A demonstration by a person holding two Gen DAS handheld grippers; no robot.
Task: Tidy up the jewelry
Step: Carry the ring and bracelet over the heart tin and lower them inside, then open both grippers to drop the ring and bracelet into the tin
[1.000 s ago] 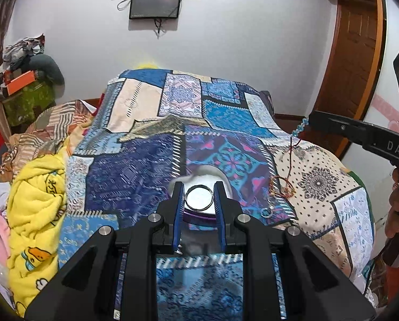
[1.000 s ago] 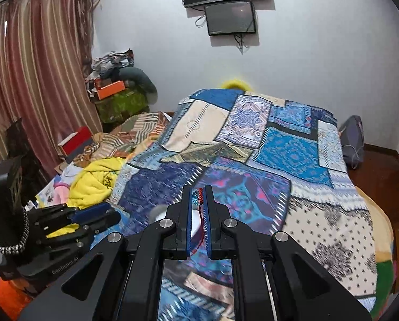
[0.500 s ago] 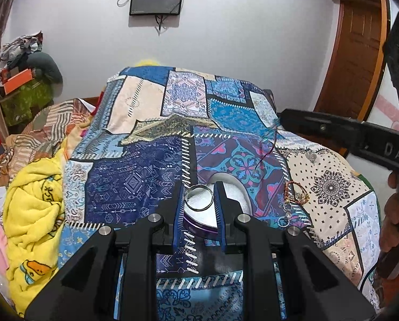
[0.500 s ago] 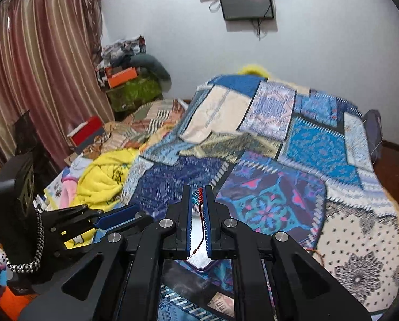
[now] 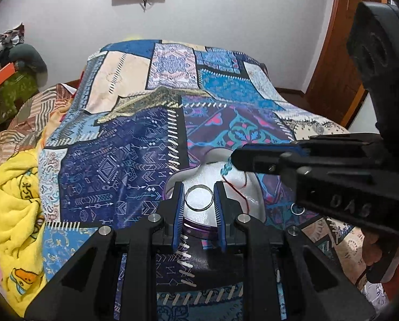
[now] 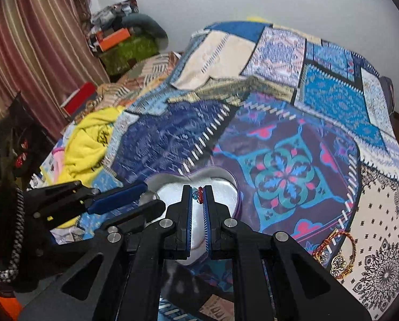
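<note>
Both tools dropped over heart-shaped tin (image 5: 242, 187) w/ silver ring (image 5: 199, 198), beaded string (image 6: 198, 195).

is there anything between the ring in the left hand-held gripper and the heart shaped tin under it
Nothing visible. The ring sits between the left hand-held gripper fingers right over the open tin; only the red cord from the right hand-held gripper hangs alongside.

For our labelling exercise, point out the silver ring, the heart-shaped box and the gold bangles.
silver ring (image 5: 199, 197), left wrist view, on its band's lower edge, between the left gripper's fingers.
heart-shaped box (image 6: 227, 180), right wrist view, on its inner right wall.
gold bangles (image 6: 337, 255), right wrist view, on the cluster's middle.
</note>
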